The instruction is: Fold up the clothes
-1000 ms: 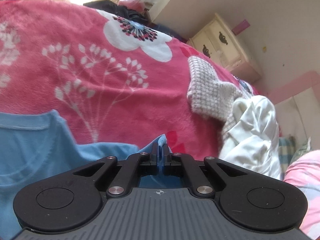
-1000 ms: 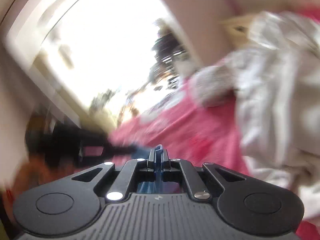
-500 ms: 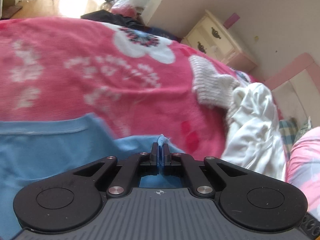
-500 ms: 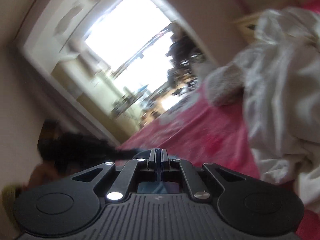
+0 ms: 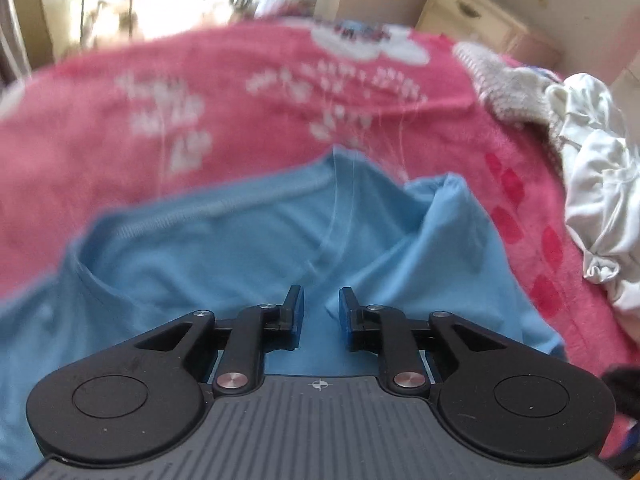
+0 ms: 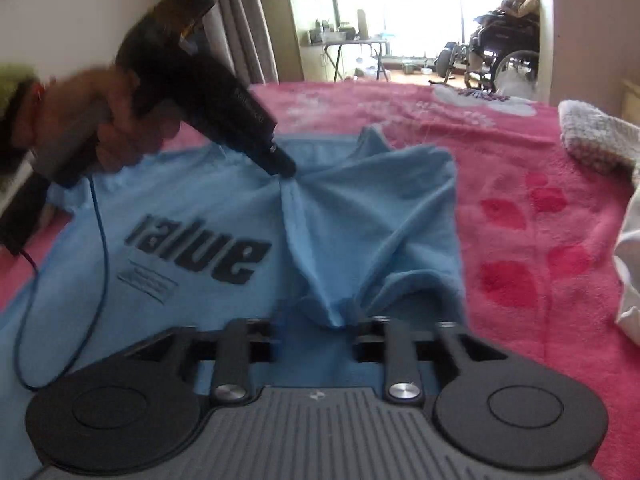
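Left wrist view: left gripper [image 5: 319, 312] w/ fingers [image 5: 295, 312] spread apart, nothing pinched between them; blue cloth shows in the gap but fingers don't close on it. Blue T-shirt [image 5: 240, 248] lies on the bed directly ahead, 12 o'clock from the gripper, filling the lower half of the view; its ribbed collar runs across at approx 11 to 12 o'clock and a loose fold of fabric stands up at 1 o'clock. Under it a pink floral blanket [image 5: 240, 92] covers the bed, blurred. At 2 o'clock a knitted garment [image 5: 508, 84] lies on the blanket, touching a crumpled white garment [image 5: 600, 184] at 3 o'clock. A cream dresser [image 5: 472, 12] stands beyond the bed at 1 o'clock. Right wrist view: right gripper [image 6: 316, 336] w/ fingers wide apart; a bunched peak of the T-shirt [image 6: 372, 216] sits in the gap, touching neither side as far as can be seen. The shirt spreads from 9 to 12 o'clock, black print "value" [image 6: 200, 252] at 10 o'clock, seen upside down. The other gripper [image 6: 280, 162], held in a hand [image 6: 100, 128] at 10 o'clock, points down w/ its tip on the shirt fabric near the collar; whether it pinches, can't tell here. A blue cable [image 6: 96, 280] hangs from it across the shirt. Blanket [image 6: 520, 200] to 2 o'clock, knitted piece [image 6: 600, 140] at 2 o'clock edge. A wheelchair [image 6: 504, 40] stands far off at 1 o'clock in a bright room.
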Action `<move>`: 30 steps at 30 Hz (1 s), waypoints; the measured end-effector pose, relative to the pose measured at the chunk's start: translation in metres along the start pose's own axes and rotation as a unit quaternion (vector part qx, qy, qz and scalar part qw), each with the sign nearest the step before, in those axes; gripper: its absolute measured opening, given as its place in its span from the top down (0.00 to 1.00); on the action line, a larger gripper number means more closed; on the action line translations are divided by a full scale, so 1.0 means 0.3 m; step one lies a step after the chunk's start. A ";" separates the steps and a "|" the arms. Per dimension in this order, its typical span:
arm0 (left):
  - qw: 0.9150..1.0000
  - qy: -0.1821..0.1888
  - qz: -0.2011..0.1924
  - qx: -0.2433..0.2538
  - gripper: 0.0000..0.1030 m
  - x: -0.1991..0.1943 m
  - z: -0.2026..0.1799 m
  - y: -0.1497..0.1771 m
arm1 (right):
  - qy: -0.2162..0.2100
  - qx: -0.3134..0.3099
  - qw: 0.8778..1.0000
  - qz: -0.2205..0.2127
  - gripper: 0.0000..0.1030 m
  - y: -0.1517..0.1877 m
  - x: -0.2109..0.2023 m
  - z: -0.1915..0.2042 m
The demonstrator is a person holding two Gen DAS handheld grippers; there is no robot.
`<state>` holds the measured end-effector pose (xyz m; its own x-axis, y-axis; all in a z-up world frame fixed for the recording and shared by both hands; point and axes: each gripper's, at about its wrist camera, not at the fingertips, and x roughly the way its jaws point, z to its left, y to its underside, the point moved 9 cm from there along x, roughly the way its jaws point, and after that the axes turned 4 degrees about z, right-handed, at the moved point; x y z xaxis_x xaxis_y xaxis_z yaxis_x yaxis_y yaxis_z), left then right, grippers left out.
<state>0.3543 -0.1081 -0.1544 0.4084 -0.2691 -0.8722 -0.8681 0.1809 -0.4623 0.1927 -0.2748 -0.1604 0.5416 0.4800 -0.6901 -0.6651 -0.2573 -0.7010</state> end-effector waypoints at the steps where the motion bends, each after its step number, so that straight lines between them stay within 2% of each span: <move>1: 1.000 0.000 -0.015 0.012 0.81 -0.020 -0.005 -0.014 | -0.003 0.011 1.000 -0.009 0.64 -0.021 -0.017 -0.031; 4: 0.998 0.007 -0.038 0.055 0.75 -0.044 -0.060 -0.046 | 0.027 0.052 0.998 -0.033 0.64 -0.049 -0.066 -0.130; 7: 0.994 0.010 -0.030 0.107 0.70 -0.002 -0.150 -0.040 | 0.077 0.054 0.995 -0.029 0.64 -0.049 -0.046 -0.214; 13: 0.984 -0.008 -0.013 0.180 0.70 0.082 -0.239 0.039 | 0.146 -0.043 0.988 -0.008 0.64 -0.030 0.030 -0.192; 15: 0.979 -0.023 -0.010 0.203 0.70 0.096 -0.233 0.076 | 0.146 -0.046 0.988 -0.006 0.68 -0.025 0.045 -0.186; 17: 0.976 -0.041 -0.010 0.214 0.70 0.104 -0.212 0.097 | 0.144 -0.024 0.989 -0.005 0.83 -0.019 0.057 -0.203; 18: 0.976 -0.046 -0.013 0.214 0.70 0.105 -0.197 0.102 | 0.146 -0.003 0.989 -0.006 0.85 -0.012 0.055 -0.228; 21: 0.978 -0.041 -0.019 0.202 0.70 0.100 -0.171 0.103 | 0.143 0.070 0.987 -0.009 0.86 0.019 0.043 -0.308; 23: 0.977 -0.041 -0.021 0.206 0.70 0.094 -0.166 0.105 | 0.133 0.100 0.986 -0.012 0.86 0.030 0.035 -0.329; 30: 0.976 -0.046 -0.031 0.209 0.70 0.069 -0.157 0.097 | 0.140 0.084 0.986 -0.016 0.86 0.014 -0.010 -0.306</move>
<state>0.3241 -0.1531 -0.1783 0.4971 -0.2101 -0.8419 -0.6577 0.5416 -0.5235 0.2354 -0.3542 -0.1779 0.6689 0.2282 -0.7075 -0.7085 -0.0926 -0.6997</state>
